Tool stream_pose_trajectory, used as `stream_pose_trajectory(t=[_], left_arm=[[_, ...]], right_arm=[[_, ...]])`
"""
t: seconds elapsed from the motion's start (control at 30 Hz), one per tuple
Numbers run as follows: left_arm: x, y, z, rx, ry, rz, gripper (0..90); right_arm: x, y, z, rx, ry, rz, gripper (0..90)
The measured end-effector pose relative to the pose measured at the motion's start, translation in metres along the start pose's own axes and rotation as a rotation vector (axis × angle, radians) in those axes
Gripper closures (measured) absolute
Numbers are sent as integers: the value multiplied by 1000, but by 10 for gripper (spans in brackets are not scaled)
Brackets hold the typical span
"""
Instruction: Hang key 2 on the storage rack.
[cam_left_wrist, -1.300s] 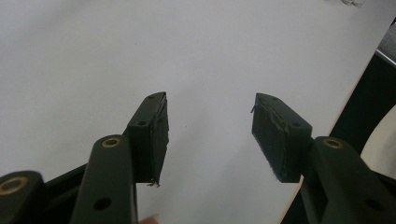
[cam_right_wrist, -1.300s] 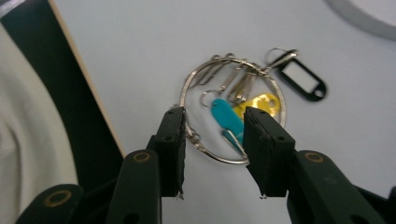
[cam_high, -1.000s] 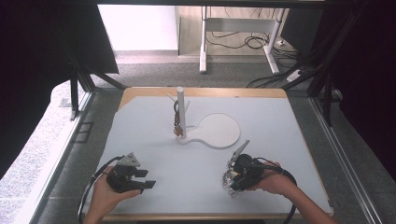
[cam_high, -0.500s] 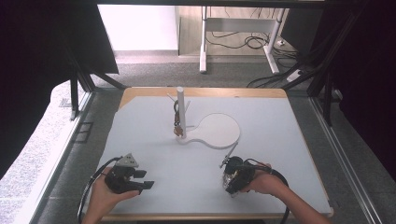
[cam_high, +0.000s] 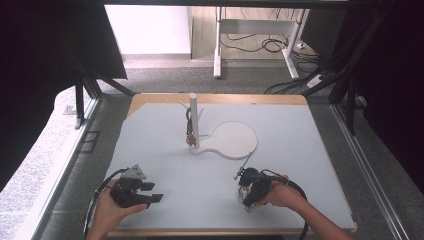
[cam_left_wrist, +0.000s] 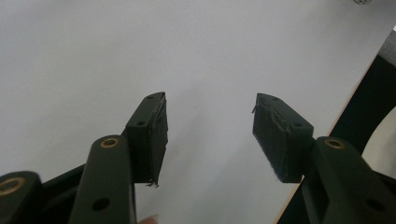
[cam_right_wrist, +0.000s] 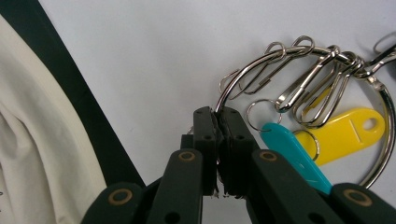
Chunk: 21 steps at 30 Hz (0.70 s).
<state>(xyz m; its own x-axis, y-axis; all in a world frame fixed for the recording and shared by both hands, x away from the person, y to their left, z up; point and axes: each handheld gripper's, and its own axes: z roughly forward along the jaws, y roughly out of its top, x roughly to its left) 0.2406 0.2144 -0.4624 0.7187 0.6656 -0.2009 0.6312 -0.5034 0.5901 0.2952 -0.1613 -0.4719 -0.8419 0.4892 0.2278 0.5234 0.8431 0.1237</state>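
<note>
A pale grey mat (cam_high: 295, 150) covers a wooden table (cam_high: 220, 98) that stands on a grey carpeted floor, with cables and white desk legs beyond it at twelve o'clock; near the middle of the mat a white stand (cam_high: 194, 120) rises upright from a flat, round-ended white base (cam_high: 232, 141), and small dark things hang from the pegs on its post, too small to name.

At about five o'clock from the stand, near the front edge of the table, the right gripper (cam_high: 246, 189) is held low over the mat in the person's right hand (cam_high: 280, 196); its jaws have just been closing and now stand together, clamped on the wire of a large metal key ring (cam_right_wrist: 299, 53). In the right gripper view the ring curves away from the jaw tips toward one and two o'clock and lies on the mat; several silver clips (cam_right_wrist: 322, 88) hang along it, and a teal key tag (cam_right_wrist: 292, 154) and a yellow key tag (cam_right_wrist: 345, 133) lie inside its loop at three o'clock from the jaws, the teal one overlapping the yellow.

At seven o'clock from the stand the left gripper (cam_high: 147, 192) sits in the left hand (cam_high: 107, 212), well apart from the ring; its jaws stand wide apart over bare mat with nothing between them, and its fingertips (cam_left_wrist: 152, 126) point toward the table's right-hand side.
</note>
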Motion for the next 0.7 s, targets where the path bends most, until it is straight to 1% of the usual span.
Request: stream_pose_trajectory(t=[0.03,0.07,0.1,0.17,0.37,0.43,0.47,0.53,0.67,0.7], left_arm=[[0,0,0,-7,1,-5,457],[1,0,-1,2,4,5,456],[1,-1,0,1,5,4,456],[1,-1,0,-2,3,-2,457],[2,-2,0,-1,3,-4,457],[1,-2,1,-6,0,-10,457],[1,-2,1,-9,0,-15,457],[1,-2,1,-8,-1,-15,458],[1,-2,1,0,2,-8,457],[1,-2,1,-1,3,-10,457]], right_arm=[[0,0,0,-3,3,0,865],[0,-1,0,-4,5,0,866],[-1,-1,-1,-9,9,-4,866],[-2,-2,-2,-13,16,1,868],[-6,-6,-15,-61,59,23,869],[-7,-7,-22,-84,81,41,870],[-8,-8,-26,-95,87,40,871],[-11,-10,-32,-116,107,40,871],[-16,-13,-50,-174,149,71,874],[-17,-13,-53,-185,155,71,874]])
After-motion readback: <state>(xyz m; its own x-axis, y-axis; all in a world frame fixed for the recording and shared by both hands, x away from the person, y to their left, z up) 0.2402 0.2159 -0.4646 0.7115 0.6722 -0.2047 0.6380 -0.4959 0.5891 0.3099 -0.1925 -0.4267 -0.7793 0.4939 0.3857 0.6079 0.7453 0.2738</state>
